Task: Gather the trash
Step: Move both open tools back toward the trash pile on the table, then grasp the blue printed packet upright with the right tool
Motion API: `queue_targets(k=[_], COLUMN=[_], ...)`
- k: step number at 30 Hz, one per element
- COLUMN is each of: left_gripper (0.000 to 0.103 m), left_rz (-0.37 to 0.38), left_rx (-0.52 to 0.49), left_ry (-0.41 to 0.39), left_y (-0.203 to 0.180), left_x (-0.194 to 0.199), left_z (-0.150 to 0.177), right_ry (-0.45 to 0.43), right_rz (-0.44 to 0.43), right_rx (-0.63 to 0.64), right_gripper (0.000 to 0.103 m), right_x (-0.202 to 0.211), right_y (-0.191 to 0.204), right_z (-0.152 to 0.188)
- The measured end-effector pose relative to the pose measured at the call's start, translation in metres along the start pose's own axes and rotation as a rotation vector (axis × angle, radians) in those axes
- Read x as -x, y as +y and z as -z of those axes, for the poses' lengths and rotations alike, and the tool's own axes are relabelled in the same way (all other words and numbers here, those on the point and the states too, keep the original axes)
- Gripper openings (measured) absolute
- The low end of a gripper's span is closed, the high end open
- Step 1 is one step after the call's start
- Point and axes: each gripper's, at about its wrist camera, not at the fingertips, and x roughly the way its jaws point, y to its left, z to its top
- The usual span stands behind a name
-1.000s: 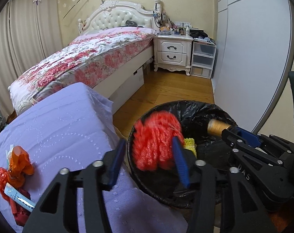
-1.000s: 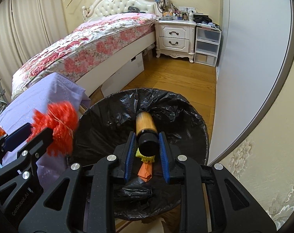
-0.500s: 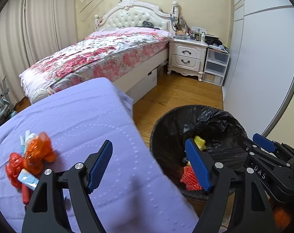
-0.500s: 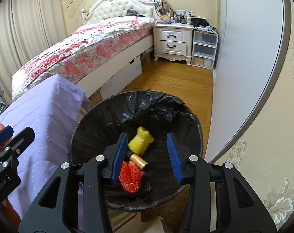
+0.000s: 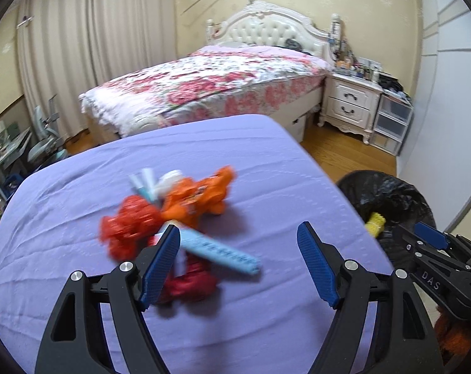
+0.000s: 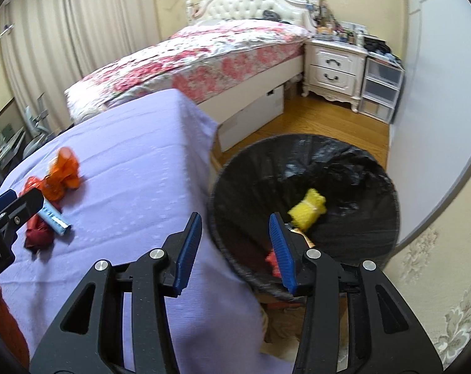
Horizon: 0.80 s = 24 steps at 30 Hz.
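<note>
On the purple cloth lies a small pile of trash: an orange wrapper, a red crumpled net, a light blue tube and a dark red wrapper. My left gripper hangs open just above the pile's near side, holding nothing. The black-lined bin stands on the floor beside the table, with a yellow net and a red net inside. My right gripper hovers over the gap between table edge and bin, its jaws opening with nothing between them.
Beyond the table is a bed with a floral cover. A white nightstand and plastic drawers stand at its head. A white wardrobe door runs along the right, with wood floor behind the bin.
The left gripper let the red net fall into the bin and the right released the brown bottle there. Both then swung left toward the purple table, jaws wider.
</note>
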Motion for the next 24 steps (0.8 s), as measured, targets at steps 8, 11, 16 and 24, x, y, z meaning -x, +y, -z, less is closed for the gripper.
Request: queue_targets(k=[8,11,16,24], left_gripper=[0.075,0.075,0.075,0.075], left_rz=[-0.104,-0.136,-0.177,-0.198], left_rx=[0.122,0.163,0.222,0.268], left_ry=[0.012,0.020,0.039,0.053], left_y=[0.069,0.090,0.120,0.145], left_x=[0.012,0.015,0.018,0.018], left_z=[0.019,0.026,0.039,0.051], right_ry=[0.015,0.023,0.035,0.049], right_rz=[-0.097,-0.130,-0.183,-0.221], right_rx=[0.137,0.192,0.272,0.343], right_gripper=[0.044,0.044,0.044,0.044], right_x=[0.000,-0.001,-0.001,-0.005], right_y=[0.069,0.096,0.133,0.169], right_z=[0.003,0.006,0.010,0.010])
